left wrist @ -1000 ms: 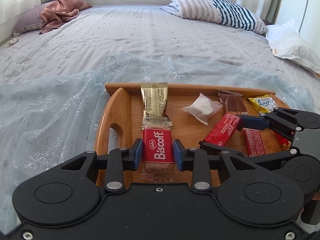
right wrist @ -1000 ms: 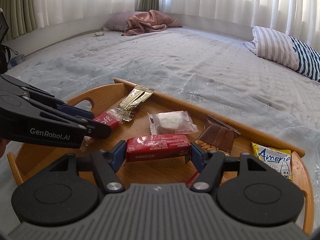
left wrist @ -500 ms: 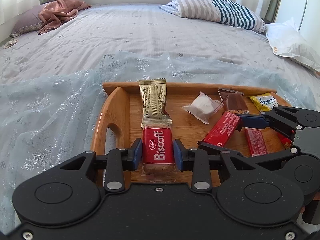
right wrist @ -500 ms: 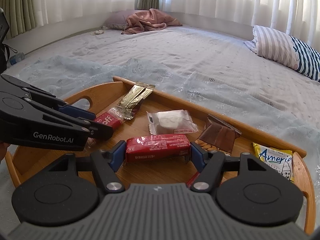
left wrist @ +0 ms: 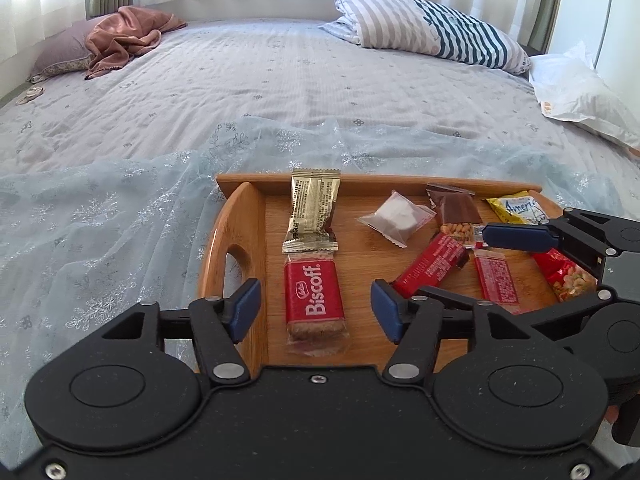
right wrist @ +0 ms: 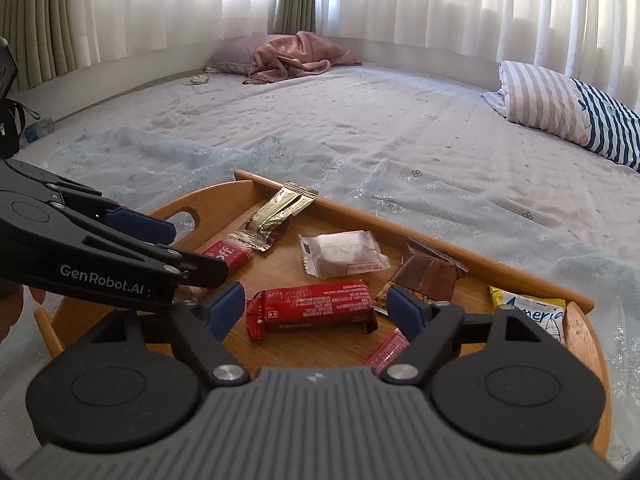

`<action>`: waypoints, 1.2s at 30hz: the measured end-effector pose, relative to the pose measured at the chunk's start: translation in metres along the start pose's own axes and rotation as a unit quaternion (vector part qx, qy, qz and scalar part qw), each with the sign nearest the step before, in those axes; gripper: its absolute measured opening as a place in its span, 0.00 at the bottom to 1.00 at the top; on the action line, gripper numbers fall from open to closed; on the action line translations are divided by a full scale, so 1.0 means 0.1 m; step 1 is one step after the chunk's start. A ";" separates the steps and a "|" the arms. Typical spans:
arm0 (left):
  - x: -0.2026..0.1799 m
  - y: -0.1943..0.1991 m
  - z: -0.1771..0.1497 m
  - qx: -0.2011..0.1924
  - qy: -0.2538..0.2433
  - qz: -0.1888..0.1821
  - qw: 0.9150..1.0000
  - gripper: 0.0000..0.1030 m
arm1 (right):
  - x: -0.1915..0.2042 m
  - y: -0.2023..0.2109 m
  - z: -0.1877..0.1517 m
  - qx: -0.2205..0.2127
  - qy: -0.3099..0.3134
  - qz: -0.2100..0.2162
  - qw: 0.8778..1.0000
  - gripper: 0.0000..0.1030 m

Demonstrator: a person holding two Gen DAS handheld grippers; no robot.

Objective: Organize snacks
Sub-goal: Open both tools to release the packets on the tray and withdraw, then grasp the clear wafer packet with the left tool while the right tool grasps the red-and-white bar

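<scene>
1. Left hand-held gripper [left wrist: 315,308]: jaws spread, having just been opening. The Biscoff pack [left wrist: 314,298] lies flat between the pads, clear of both, at the near left of the tray [left wrist: 236,236].
2. Right hand-held gripper [right wrist: 316,308]: jaws spread, having just been opening. The red bar [right wrist: 312,311] lies flat between the pads on the tray floor, touching neither.
3. Second red bar [left wrist: 496,276]: just right of the first, near the right hand-held gripper.
4. Gold wrapper [left wrist: 313,212]: directly beyond the Biscoff pack, its far end against the tray's back rim.
5. White packet [left wrist: 396,218], brown wrapper [left wrist: 454,206], yellow packet [left wrist: 516,209]: in a row along the back of the tray.
6. Tray: rests on a pale blue lace cloth [left wrist: 100,224] spread over the bed [left wrist: 280,76].
7. Far end of bed: pink cloth [left wrist: 124,40] at left, striped pillow [left wrist: 432,34] at right.
</scene>
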State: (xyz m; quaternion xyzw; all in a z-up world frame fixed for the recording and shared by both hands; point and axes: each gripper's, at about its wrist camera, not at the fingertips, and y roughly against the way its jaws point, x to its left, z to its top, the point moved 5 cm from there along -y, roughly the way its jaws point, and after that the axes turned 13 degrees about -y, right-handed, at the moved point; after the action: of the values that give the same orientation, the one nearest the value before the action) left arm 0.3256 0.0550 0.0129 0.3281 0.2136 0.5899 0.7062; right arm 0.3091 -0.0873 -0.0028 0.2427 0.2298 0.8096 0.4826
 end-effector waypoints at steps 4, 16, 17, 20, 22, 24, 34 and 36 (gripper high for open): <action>-0.08 0.20 -0.05 -0.009 -0.008 -0.006 1.000 0.64 | 0.04 0.20 -0.04 -0.011 0.012 0.002 1.000 0.86; -0.42 0.83 -0.29 -0.035 -0.041 -0.012 0.998 0.79 | 0.16 0.82 -0.28 -0.044 0.035 0.008 0.998 0.89; -0.44 0.87 -0.30 -0.036 -0.044 -0.013 0.998 0.80 | 0.17 0.87 -0.31 -0.045 0.034 0.010 0.998 0.89; -0.54 1.02 -0.37 -0.043 -0.054 -0.012 0.998 0.82 | 0.19 1.01 -0.39 -0.051 0.036 0.013 0.998 0.90; -0.60 1.11 -0.40 -0.049 -0.060 -0.010 0.997 0.85 | 0.19 1.10 -0.43 -0.054 0.036 0.016 0.998 0.92; -0.64 1.19 -0.43 -0.054 -0.061 -0.013 0.997 0.85 | 0.19 1.20 -0.49 -0.057 0.035 0.020 0.998 0.94; -0.84 1.35 -0.62 -0.047 -0.063 -0.036 0.996 0.86 | 0.22 1.53 -0.83 -0.062 0.042 0.027 0.997 1.00; -0.88 1.34 -0.66 -0.041 -0.064 -0.040 0.996 0.86 | 0.22 1.56 -0.93 -0.057 0.042 0.027 0.997 1.00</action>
State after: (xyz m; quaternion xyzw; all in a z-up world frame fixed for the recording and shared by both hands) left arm 0.1681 -0.0049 0.0554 0.3276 0.1567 0.5471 0.7542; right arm 0.1383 -0.1477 0.0230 0.1867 0.1972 0.8433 0.4638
